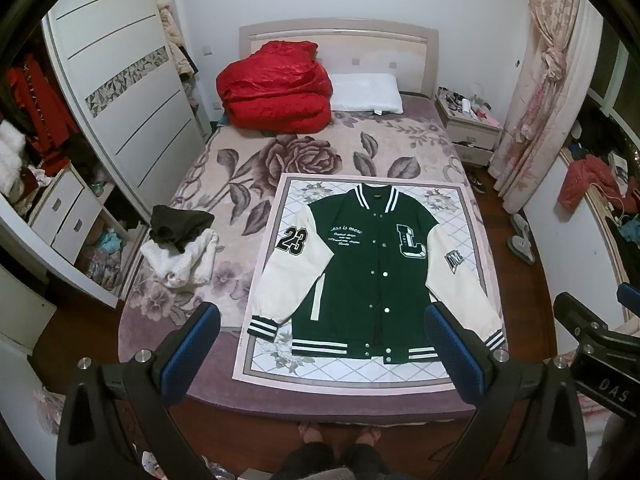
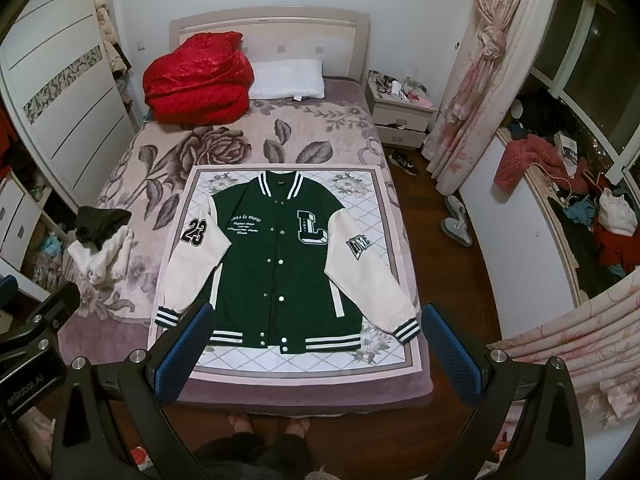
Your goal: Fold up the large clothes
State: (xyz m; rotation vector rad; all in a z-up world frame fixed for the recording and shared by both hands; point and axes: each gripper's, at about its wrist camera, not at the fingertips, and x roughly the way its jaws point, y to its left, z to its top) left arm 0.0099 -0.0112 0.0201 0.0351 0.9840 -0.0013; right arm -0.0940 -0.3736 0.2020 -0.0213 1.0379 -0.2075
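Observation:
A green varsity jacket point(image 1: 372, 264) point(image 2: 280, 256) with cream sleeves lies flat, front up and buttoned, on a floral mat point(image 1: 472, 216) point(image 2: 376, 196) at the foot of the bed point(image 1: 224, 184) point(image 2: 132, 168). Its sleeves angle outward, striped cuffs near the hem. My left gripper point(image 1: 322, 344) hangs open above the jacket's hem, nothing between its blue pads. My right gripper point(image 2: 316, 344) is open too, high over the hem and holding nothing. Each gripper's body shows at the edge of the other's view.
A red quilt point(image 1: 276, 88) and white pillow point(image 1: 366, 92) sit by the headboard. A black and white clothes pile point(image 1: 180, 248) lies left of the mat. A wardrobe point(image 1: 120, 92) stands left, a nightstand point(image 1: 468, 128) and slippers point(image 2: 456, 220) right. The person's feet point(image 2: 268, 426) stand at the bed's foot.

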